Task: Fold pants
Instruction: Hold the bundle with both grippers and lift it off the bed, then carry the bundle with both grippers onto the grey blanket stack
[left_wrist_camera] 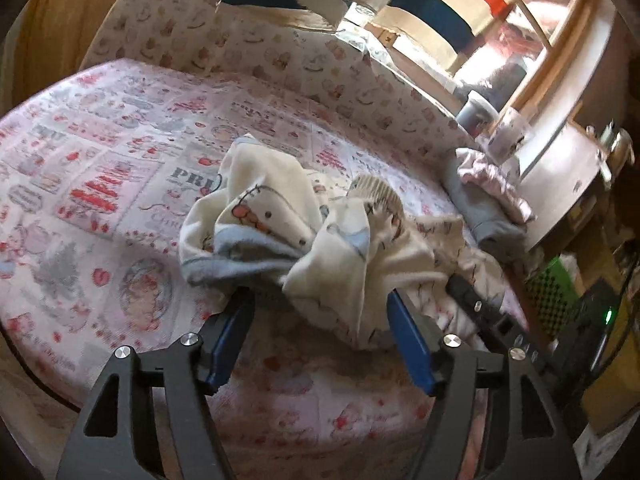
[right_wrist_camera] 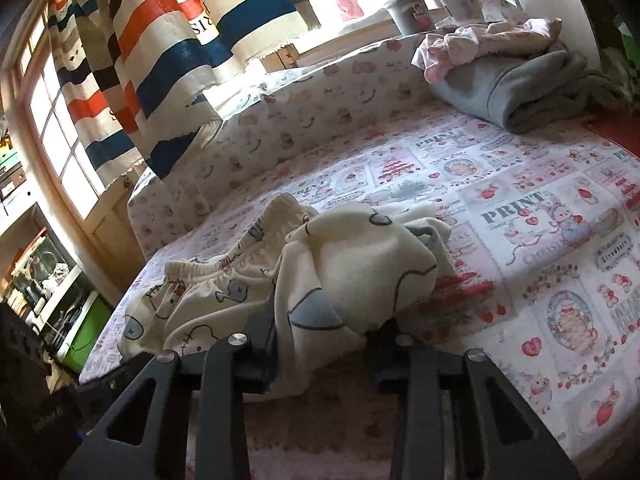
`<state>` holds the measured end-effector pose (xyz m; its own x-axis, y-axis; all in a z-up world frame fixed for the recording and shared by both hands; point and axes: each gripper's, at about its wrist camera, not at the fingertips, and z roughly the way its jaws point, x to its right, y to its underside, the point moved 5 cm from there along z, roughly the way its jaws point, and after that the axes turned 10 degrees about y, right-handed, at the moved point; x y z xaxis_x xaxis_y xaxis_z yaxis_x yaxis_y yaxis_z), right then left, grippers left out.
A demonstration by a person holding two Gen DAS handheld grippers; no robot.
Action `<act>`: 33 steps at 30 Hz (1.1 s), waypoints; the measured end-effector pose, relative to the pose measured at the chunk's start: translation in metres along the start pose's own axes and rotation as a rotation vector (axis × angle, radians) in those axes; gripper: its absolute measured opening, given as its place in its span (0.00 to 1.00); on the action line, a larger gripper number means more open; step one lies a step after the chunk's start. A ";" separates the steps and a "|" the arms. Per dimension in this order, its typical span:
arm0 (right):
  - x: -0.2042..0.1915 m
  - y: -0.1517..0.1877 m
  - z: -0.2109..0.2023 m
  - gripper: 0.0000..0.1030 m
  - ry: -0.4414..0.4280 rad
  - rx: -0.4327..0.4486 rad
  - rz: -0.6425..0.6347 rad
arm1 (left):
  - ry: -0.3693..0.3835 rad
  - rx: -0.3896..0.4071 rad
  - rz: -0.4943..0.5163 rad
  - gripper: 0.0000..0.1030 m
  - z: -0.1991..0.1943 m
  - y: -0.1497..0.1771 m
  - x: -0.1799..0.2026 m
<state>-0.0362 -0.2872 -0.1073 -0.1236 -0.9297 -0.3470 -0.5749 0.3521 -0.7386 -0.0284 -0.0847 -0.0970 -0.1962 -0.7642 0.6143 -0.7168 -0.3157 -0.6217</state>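
Lying in a crumpled heap on the bed sheet [left_wrist_camera: 100,152] are the pants [left_wrist_camera: 280,220], cream with blue cartoon patches, and that heap is our landmark. Left gripper [left_wrist_camera: 320,312] sits at the near edge of the heap, blue pads spread well apart, a fold of cream cloth hanging loose between them, neither pad pressing it. Over to the right wrist view: the pants [right_wrist_camera: 360,264] are bunched up right at the tool, elastic waistband trailing off to the left of the heap. Right gripper [right_wrist_camera: 324,344] has its fingers narrowed, and cloth is draped over and between the tips; it hides the pads, so I cannot tell whether they are truly pinching it. Beyond the heap, at the far right corner of the bed, there's a folded grey garment [right_wrist_camera: 532,92] with a pink garment [right_wrist_camera: 488,40] on top of it. Behind the heap a striped curtain [right_wrist_camera: 192,52] hangs over the window ledge, where two cups [right_wrist_camera: 412,10] stand
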 end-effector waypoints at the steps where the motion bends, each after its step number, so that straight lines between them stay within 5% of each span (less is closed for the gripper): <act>1: 0.000 0.000 0.000 0.33 -0.007 -0.002 0.001 | 0.035 0.012 -0.030 0.75 0.002 -0.003 -0.001; 4: 0.003 -0.001 0.002 0.34 -0.038 -0.021 0.020 | 0.086 0.041 -0.087 0.83 0.001 -0.007 0.001; 9: 0.023 -0.008 0.005 0.49 -0.168 -0.071 0.179 | 0.046 0.122 -0.111 0.73 -0.009 -0.007 -0.005; 10: 0.025 -0.009 0.006 0.49 -0.164 -0.071 0.187 | 0.029 0.135 -0.093 0.67 -0.010 -0.007 -0.004; 11: 0.024 -0.010 0.007 0.49 -0.156 -0.070 0.179 | 0.014 0.143 -0.066 0.48 -0.008 -0.007 0.000; 14: 0.017 -0.011 0.009 0.49 -0.122 -0.052 0.136 | -0.026 0.142 -0.028 0.39 0.002 -0.009 0.001; 17: 0.010 -0.009 0.012 0.31 -0.083 -0.041 0.071 | -0.086 0.150 0.048 0.14 0.009 -0.006 0.005; 20: 0.004 -0.008 0.006 0.22 -0.071 0.007 -0.007 | -0.133 0.176 0.166 0.12 0.008 -0.005 0.018; 27: -0.014 -0.030 -0.022 0.20 -0.082 0.151 -0.191 | -0.149 0.300 0.411 0.12 -0.014 -0.026 0.064; 33: -0.004 -0.097 -0.040 0.20 -0.075 0.283 -0.237 | -0.031 0.301 0.531 0.12 0.009 -0.083 0.122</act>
<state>-0.0119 -0.3224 -0.0113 0.0515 -0.9821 -0.1810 -0.3330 0.1540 -0.9303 0.0136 -0.1568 0.0251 -0.4525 -0.8752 0.1712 -0.3045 -0.0288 -0.9521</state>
